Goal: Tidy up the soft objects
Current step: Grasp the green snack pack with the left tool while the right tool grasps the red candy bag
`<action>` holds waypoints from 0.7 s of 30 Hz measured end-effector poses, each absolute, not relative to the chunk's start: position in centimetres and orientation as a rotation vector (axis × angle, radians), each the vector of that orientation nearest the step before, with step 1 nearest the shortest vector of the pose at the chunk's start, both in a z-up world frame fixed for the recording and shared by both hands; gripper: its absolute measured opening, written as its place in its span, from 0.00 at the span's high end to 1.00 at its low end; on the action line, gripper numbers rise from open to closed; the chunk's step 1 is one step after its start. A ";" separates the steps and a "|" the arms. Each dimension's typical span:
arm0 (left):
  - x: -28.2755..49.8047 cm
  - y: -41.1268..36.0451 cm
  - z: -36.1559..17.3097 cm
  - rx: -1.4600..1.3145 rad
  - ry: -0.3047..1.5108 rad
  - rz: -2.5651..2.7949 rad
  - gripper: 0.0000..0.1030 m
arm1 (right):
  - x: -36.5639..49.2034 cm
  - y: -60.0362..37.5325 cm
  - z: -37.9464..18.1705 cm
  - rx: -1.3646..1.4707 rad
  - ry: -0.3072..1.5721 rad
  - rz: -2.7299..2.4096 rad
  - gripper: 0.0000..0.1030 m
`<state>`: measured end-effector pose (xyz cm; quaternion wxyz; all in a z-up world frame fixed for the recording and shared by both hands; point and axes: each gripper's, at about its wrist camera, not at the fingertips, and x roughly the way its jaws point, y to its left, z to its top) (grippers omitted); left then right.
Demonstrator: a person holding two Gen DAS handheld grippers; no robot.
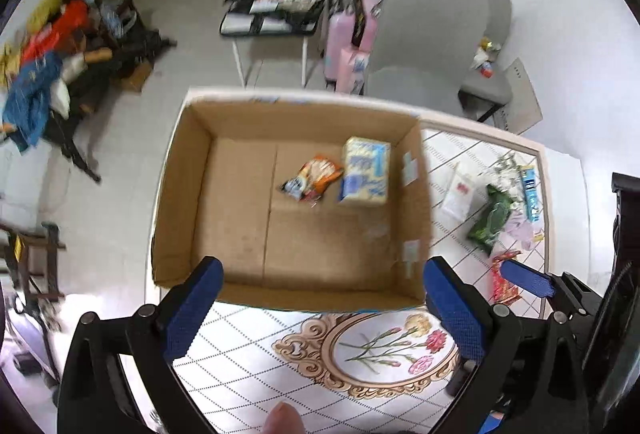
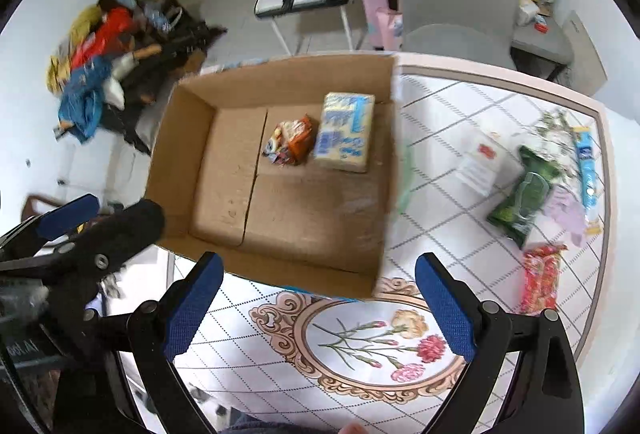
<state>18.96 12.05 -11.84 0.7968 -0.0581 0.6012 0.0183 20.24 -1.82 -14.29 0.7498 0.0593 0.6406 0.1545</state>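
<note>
In the open cardboard box [image 2: 192, 138] at the table's far left lie a crinkled orange snack packet [image 2: 290, 140] and, touching its right side, a yellow-and-blue tissue pack [image 2: 346, 132], while left gripper [image 1: 320, 298] and right gripper [image 2: 318, 298] gape wide, empty.

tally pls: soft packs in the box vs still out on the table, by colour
In cardboard box:
orange snack pack: 1
yellow-blue tissue pack: 1
On table:
white pack: 1
green pack: 1
light-blue pack: 1
lilac pack: 1
red pack: 1
Total: 7
</note>
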 end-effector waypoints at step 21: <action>28.5 -14.3 -30.0 0.096 1.659 -0.209 0.00 | 20.5 -27.3 -35.2 0.282 1.715 -0.058 0.05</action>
